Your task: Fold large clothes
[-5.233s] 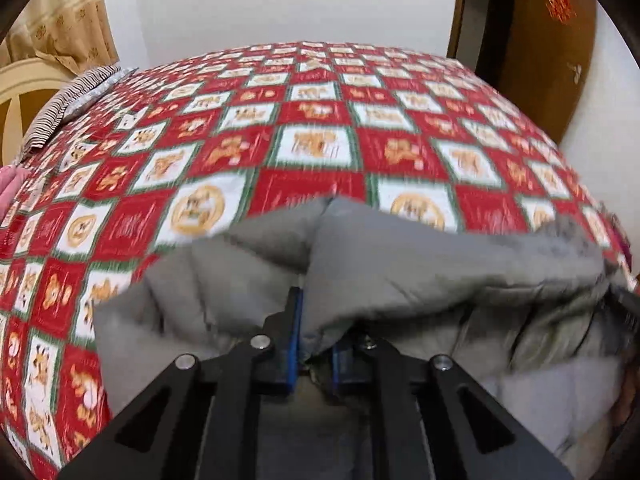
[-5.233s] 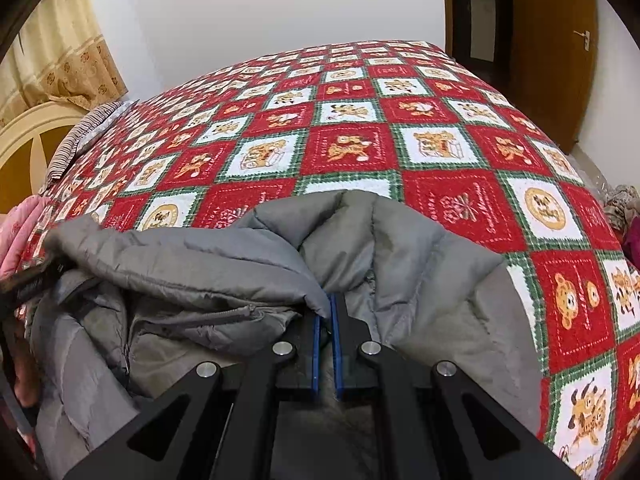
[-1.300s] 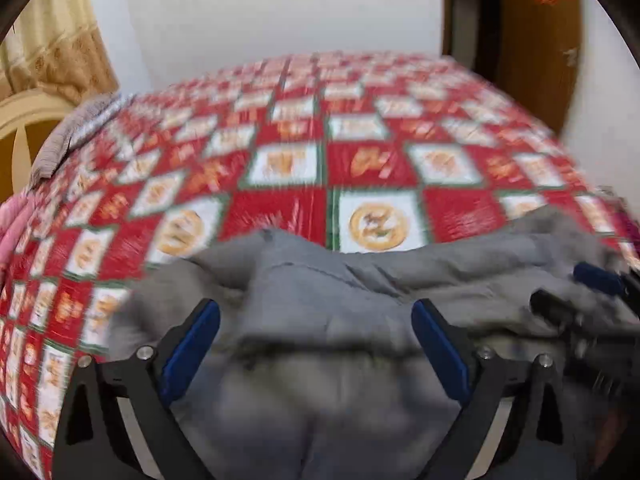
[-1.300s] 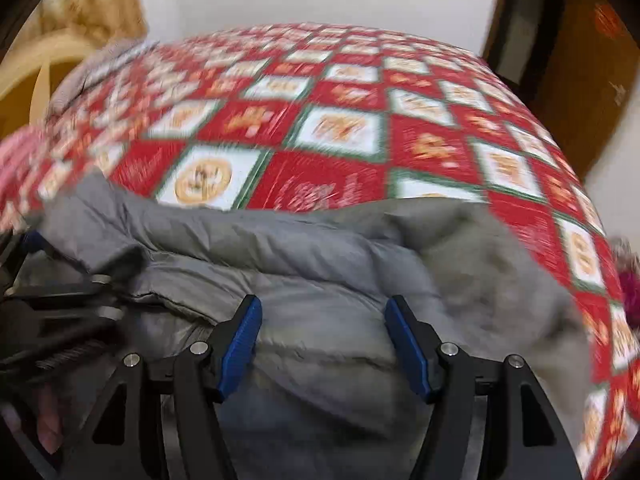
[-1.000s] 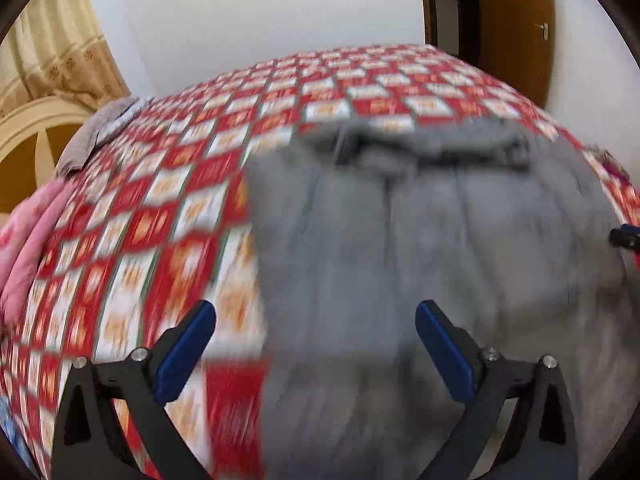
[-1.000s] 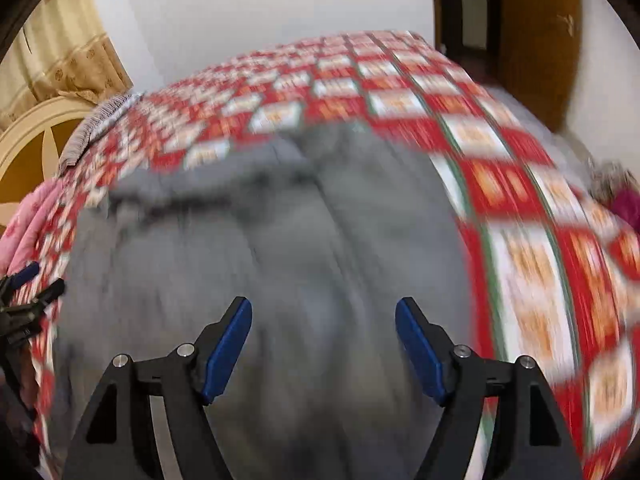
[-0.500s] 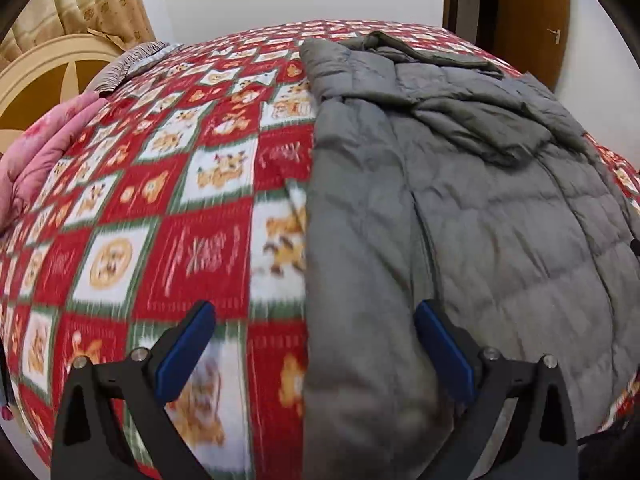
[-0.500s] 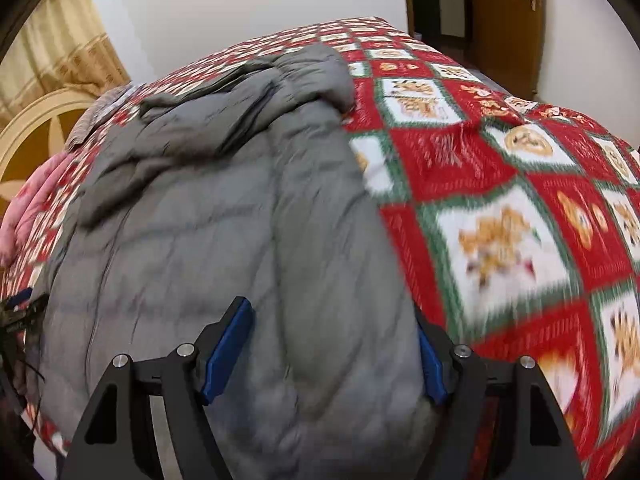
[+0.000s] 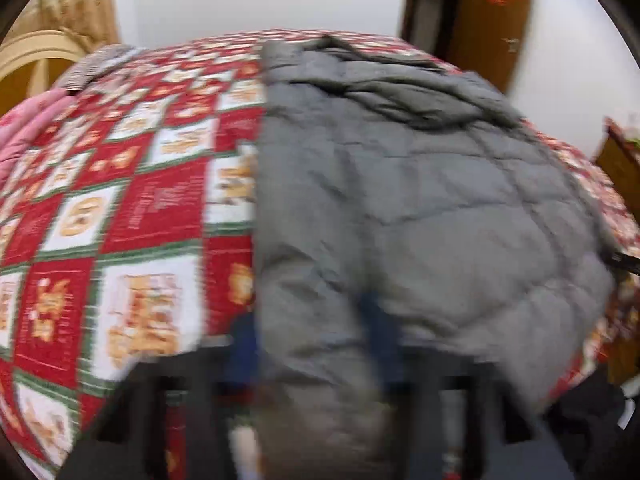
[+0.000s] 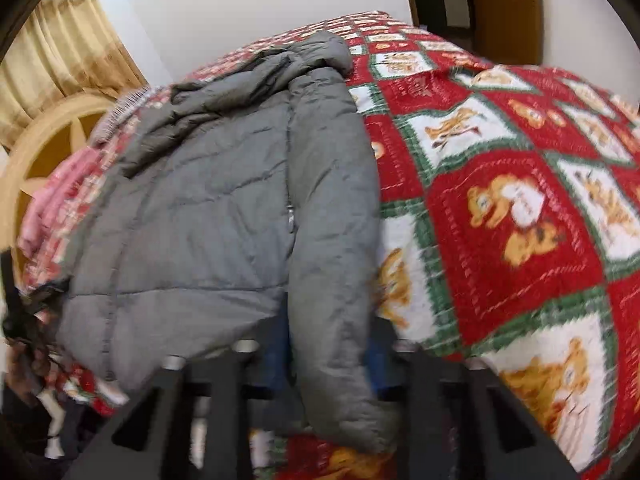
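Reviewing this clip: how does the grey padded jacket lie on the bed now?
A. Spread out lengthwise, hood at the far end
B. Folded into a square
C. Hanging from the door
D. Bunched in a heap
A: the grey padded jacket lies stretched along the patterned bedspread, with its hood farthest from the cameras.

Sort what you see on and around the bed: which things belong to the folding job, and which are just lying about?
Job: jacket, left gripper, right gripper.

Lying about: quilt, pink bedding, striped cloth, curtain, door.
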`<control>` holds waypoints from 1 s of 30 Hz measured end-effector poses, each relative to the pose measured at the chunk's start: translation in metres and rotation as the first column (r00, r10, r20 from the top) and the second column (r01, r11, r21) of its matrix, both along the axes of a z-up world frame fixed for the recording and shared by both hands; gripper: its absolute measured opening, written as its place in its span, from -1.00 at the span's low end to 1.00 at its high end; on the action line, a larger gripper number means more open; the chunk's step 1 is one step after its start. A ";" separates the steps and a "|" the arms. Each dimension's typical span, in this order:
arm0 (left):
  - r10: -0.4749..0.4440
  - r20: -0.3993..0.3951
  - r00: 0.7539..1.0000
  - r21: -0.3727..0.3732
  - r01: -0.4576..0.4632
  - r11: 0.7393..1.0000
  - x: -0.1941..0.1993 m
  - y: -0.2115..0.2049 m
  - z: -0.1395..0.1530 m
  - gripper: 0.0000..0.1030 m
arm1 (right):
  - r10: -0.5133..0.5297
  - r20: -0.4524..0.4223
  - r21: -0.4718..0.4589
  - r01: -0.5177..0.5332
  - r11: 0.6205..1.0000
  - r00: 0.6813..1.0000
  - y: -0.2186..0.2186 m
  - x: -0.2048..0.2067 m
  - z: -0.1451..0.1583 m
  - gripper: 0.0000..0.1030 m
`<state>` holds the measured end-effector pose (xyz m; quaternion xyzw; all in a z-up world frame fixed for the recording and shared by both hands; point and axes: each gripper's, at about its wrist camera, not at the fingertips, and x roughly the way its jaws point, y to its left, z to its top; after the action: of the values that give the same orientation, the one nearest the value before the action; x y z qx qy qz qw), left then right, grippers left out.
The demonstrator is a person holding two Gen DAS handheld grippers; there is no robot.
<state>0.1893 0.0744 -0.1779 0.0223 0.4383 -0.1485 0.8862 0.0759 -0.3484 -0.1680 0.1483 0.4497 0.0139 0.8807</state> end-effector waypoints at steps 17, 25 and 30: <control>-0.042 0.309 0.950 -0.157 0.095 0.983 -0.058 0.035 0.149 -0.81 | 0.007 0.336 0.132 -0.054 0.990 0.942 -0.012 -0.071 0.145 -0.87; -0.028 0.248 0.968 -0.096 0.054 0.994 0.068 0.019 0.133 -0.80 | -0.066 0.376 0.183 -0.004 0.983 0.924 -0.025 0.012 0.166 -0.87; -0.006 0.237 0.971 -0.066 0.022 0.998 0.138 0.003 0.123 -0.81 | -0.102 0.359 0.177 0.040 0.983 0.928 -0.031 0.098 0.165 -0.87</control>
<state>0.3272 0.0773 -0.0545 0.0126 0.3239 -0.1660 0.9313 0.1734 -0.3796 -0.0026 0.2322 0.2690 0.0467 0.9336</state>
